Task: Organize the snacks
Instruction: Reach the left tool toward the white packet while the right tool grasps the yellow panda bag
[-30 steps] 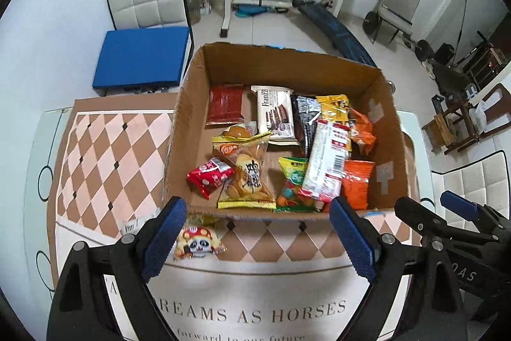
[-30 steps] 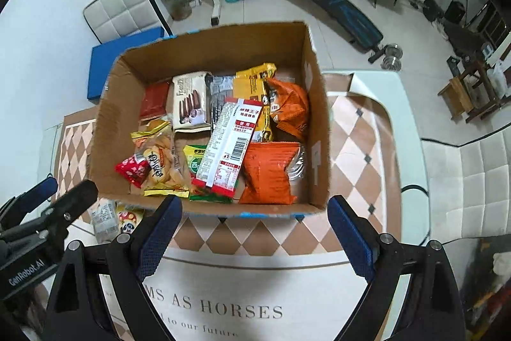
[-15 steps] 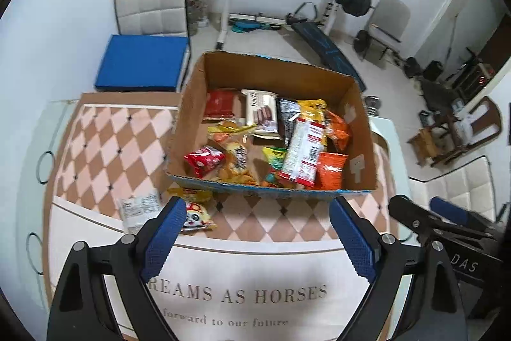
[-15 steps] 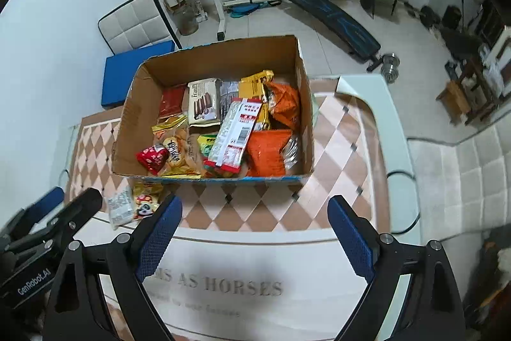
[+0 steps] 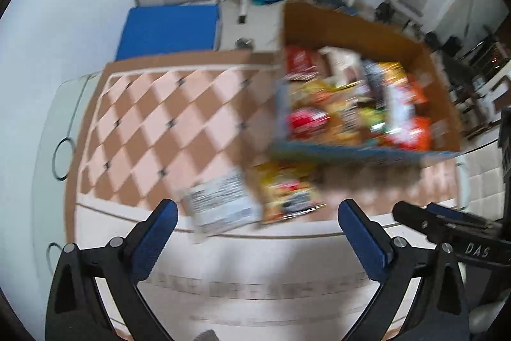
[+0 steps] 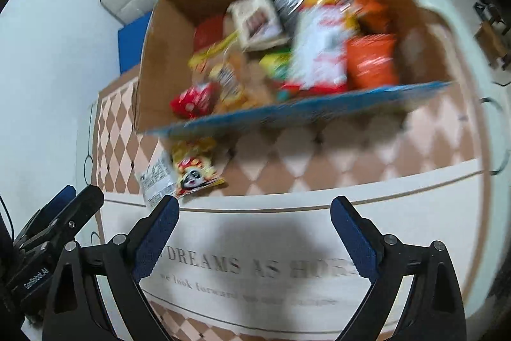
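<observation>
My left gripper (image 5: 257, 224) has just been opening, nothing between its jaws; my right gripper (image 6: 255, 222) is spread wide, empty. The cardboard box (image 6: 166, 53) holds most snacks; a white packet (image 5: 220, 205) and a yellow packet (image 5: 286, 192) lie just outside its near wall.

Left gripper (image 5: 257, 213), right gripper (image 6: 255, 210): agape

Both fisheye views were brightly and evenly lit by soft indoor light, with no glare. Motion blur smeared the cardboard box (image 5: 367, 31) and the snacks inside it in each view, and the printed lettering on the table mat (image 6: 287, 245) below the box was partly unreadable. A soft shadow fell on the mat beneath the box's near wall. Towards the dark circular frame edges beyond the box, straight lines bowed strongly.
</observation>
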`<state>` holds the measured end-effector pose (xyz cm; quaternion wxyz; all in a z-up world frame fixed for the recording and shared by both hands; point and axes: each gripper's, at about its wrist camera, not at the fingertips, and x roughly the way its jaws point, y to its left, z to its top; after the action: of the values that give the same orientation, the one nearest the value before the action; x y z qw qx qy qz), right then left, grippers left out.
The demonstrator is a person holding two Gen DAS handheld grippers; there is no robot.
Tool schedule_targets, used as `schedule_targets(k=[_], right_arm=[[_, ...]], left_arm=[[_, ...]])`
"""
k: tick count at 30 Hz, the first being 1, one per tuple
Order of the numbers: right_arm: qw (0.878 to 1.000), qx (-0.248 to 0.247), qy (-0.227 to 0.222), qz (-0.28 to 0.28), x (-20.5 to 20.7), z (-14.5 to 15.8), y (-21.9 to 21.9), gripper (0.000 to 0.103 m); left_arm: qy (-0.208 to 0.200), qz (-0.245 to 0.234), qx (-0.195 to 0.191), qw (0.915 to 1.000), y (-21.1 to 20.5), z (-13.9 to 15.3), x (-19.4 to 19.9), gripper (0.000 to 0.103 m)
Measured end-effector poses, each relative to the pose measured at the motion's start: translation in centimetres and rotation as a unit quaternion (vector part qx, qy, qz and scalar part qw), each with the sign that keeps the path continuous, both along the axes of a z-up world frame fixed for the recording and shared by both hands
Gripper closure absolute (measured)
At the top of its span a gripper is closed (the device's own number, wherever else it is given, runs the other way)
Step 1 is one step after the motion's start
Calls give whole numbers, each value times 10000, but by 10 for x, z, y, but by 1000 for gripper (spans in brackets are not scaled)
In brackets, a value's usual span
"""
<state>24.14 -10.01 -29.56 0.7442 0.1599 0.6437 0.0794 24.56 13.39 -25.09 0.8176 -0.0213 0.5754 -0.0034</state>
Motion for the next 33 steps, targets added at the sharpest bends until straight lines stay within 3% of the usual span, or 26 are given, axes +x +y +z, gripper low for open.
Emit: schedule_targets(k=[6,13,14,16,17,22,29,31,33], right_arm=[[9994,15,185,303,17,-55,60,5],[9987,-110,187,465,35,-90,110,6],[9984,-184,159,509,37,-93,116,8],[9973,-318,144,647,39,-98,129,23],[9961,-459,195,730,39,-102,133,37],[9945,-624,279,790,22,-101,124,39],[9940,-710,744,378,-19,-104,68,39],[9938,-606,917,193,-27,-106,51,38],[9930,-401,1110,35,-31,-110,38,37]], left_arm=[[363,-87,403,9985,42,-46,1,0],[742,-801,765,9911,55,-86,5,0],[766,-952,797,9893,54,-89,6,0],[801,-1220,806,9860,50,-92,9,0],[827,-1381,832,9835,47,-93,11,0],[947,-2093,871,9694,30,-101,21,0],[1479,-3053,825,9371,-8,-134,30,0],[1574,-3177,831,9313,-17,-141,32,0],[1639,-3128,752,9325,-22,-144,34,2]])
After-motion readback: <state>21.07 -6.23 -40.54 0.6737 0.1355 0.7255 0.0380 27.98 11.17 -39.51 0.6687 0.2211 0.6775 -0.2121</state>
